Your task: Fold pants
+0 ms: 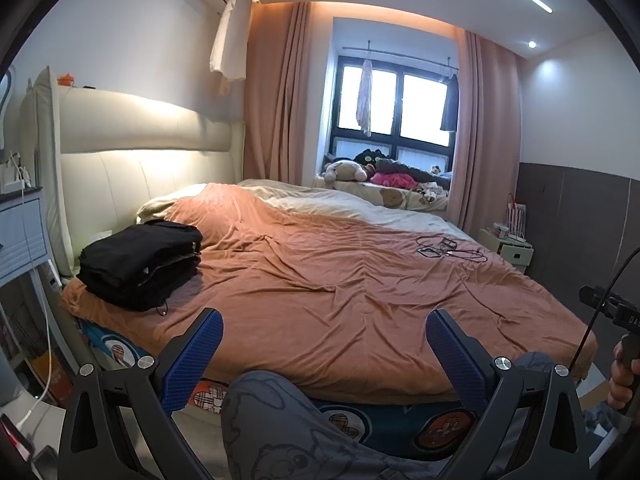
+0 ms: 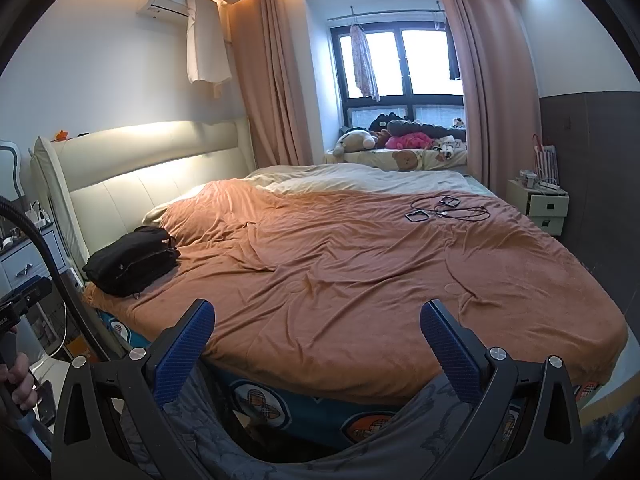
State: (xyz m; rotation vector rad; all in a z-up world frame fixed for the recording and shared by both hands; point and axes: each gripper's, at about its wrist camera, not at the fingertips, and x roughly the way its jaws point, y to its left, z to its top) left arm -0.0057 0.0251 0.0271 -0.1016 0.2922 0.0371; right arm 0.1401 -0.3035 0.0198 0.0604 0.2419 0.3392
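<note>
A stack of folded black pants lies at the near left corner of the bed, by the headboard; it also shows in the right wrist view. My left gripper is open and empty, held off the bed's near edge. My right gripper is open and empty too, at the same edge. Both are well apart from the stack. The orange bedspread between them carries no garment. The person's grey patterned trouser knees show below the fingers.
Cables and small devices lie on the far right of the bed. A bedside table stands at the right, a blue-grey drawer unit at the left. Plush toys fill the window seat.
</note>
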